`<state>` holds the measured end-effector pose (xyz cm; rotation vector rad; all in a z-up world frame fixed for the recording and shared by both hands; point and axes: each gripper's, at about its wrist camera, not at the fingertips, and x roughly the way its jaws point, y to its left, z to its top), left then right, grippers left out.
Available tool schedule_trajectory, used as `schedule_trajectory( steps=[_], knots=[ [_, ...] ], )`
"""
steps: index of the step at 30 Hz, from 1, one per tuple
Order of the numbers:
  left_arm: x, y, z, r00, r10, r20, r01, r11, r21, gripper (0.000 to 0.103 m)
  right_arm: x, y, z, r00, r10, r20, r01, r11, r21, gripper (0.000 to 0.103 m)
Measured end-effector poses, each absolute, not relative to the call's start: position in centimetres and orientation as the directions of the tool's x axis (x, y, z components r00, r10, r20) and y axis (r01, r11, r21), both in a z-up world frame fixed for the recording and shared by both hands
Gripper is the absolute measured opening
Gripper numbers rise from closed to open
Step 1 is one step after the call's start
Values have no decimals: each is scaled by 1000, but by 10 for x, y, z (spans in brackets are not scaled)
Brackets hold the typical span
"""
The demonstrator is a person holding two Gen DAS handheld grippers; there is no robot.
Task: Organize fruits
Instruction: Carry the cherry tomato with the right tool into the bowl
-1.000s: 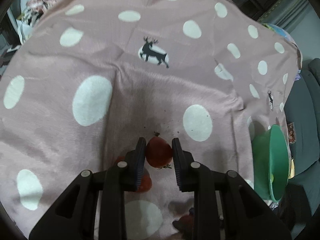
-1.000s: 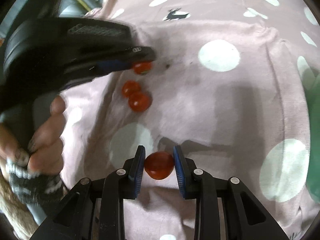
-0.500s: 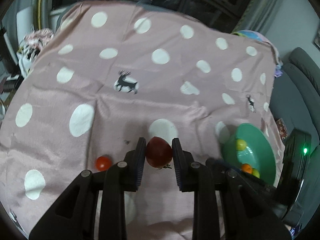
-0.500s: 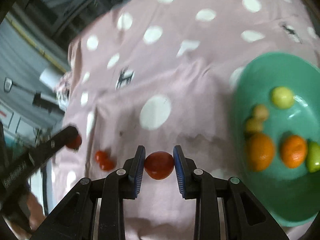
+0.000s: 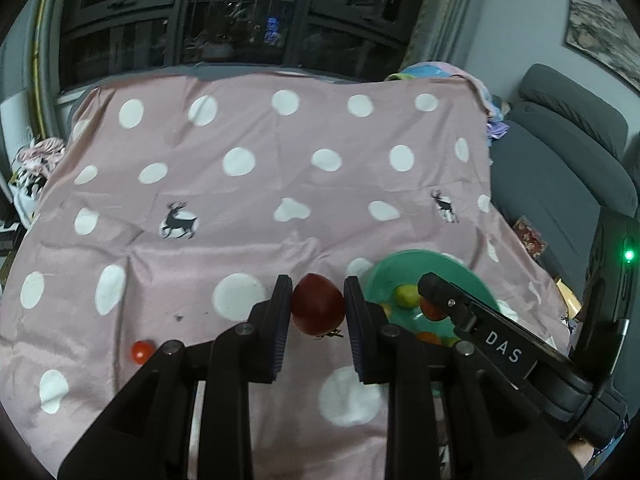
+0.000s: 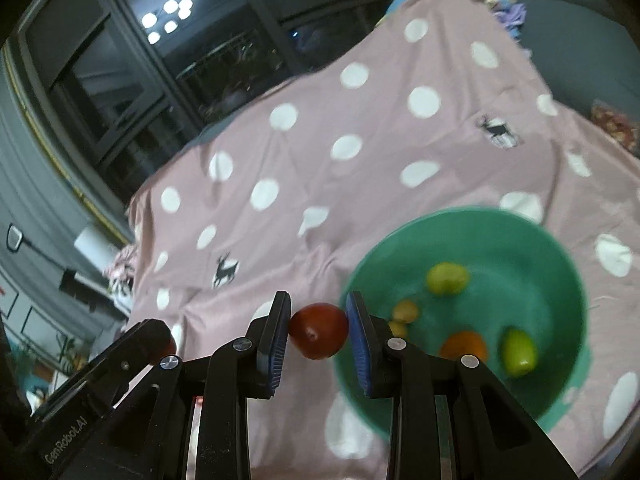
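Two tools, each carrying one red tomato above the pink polka-dot cloth on the table.

We count two held tomatoes: our left tool (image 5: 316,312) is clamped on a dark red round tomato (image 5: 317,309), and our right tool (image 6: 318,330) is clamped on a second red round tomato (image 6: 319,336), both raised off the pink cloth with white dots (image 5: 256,200). One small red cherry tomato (image 5: 141,352) lies loose on the cloth, well left of the left tool. The round green plastic bowl (image 6: 532,232) sits just right of the right tool and holds at least five fruits that we can make out: two yellow-green, one orange and two small yellowish. In the left view the right tool's black finger crosses in front of the bowl. A grey sofa (image 5: 560,168) stands beside the table.
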<state>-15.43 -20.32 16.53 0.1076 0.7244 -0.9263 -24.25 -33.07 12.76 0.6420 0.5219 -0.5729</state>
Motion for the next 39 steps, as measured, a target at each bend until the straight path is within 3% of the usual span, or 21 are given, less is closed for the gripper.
schedule_trajectory(
  steps=[14, 23, 39],
  knots=[
    [-189, -268, 149, 277, -724, -632, 816, 524, -243, 26, -298, -371, 130, 662, -437, -609, 739, 514, 435, 31],
    [-205, -298, 127, 224, -706, -672, 847, 482, -224, 26, -312, -394, 109, 605, -399, -689, 791, 400, 463, 31],
    [-209, -320, 96, 155, -658, -737, 859, 458, -229, 26, -316, -407, 93, 562, -364, -743, 823, 330, 462, 31]
  ],
)
